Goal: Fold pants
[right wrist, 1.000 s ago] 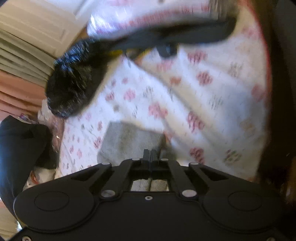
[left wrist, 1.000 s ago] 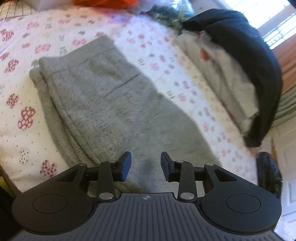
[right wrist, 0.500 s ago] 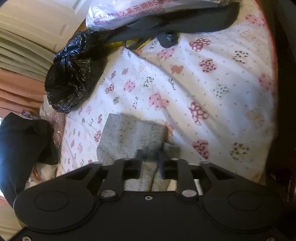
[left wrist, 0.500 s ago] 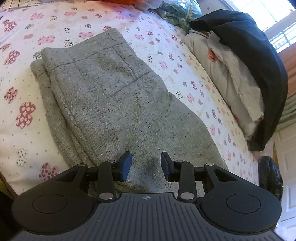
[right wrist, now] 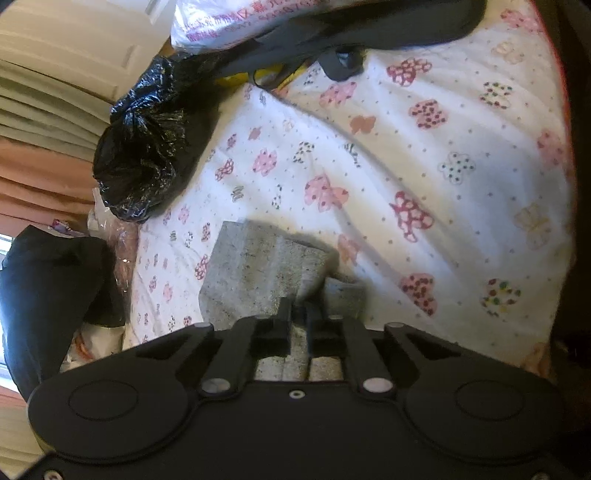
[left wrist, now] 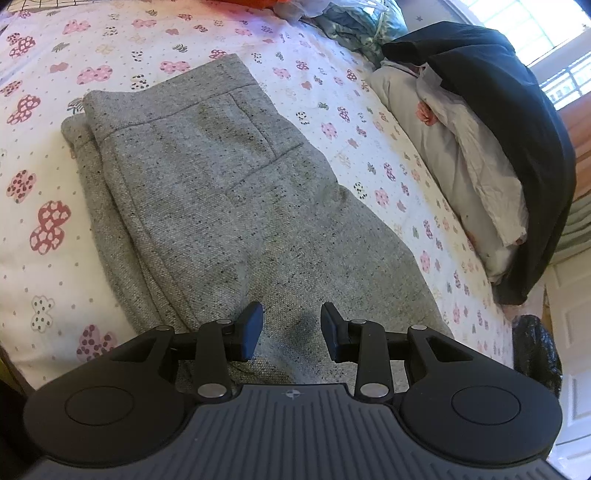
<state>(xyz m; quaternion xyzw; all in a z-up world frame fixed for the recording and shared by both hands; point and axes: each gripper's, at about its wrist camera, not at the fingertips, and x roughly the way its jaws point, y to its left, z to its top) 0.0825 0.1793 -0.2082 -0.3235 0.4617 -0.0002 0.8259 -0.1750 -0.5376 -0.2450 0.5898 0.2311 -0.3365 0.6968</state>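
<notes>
Grey speckled pants (left wrist: 229, 206) lie flat on the butterfly-print bedsheet (left wrist: 44, 266), legs folded one over the other, waistband at the far left. My left gripper (left wrist: 291, 330) is open and empty, just above the pants' mid leg. In the right wrist view the leg cuffs (right wrist: 258, 273) lie on the sheet. My right gripper (right wrist: 298, 317) sits over the cuff end with its fingers a narrow gap apart and fabric between them; a firm pinch does not show.
A black jacket (left wrist: 517, 122) over pale bedding (left wrist: 454, 166) lies along the right side. A black plastic bag (right wrist: 144, 147) and a printed white bag (right wrist: 236, 22) sit past the cuffs. The bed edge (left wrist: 14, 365) is at lower left.
The right gripper was fully shut one second ago, opened wider half a second ago, and now has a narrow gap over the cuffs. The left gripper stayed open and shifted slightly over the pants.
</notes>
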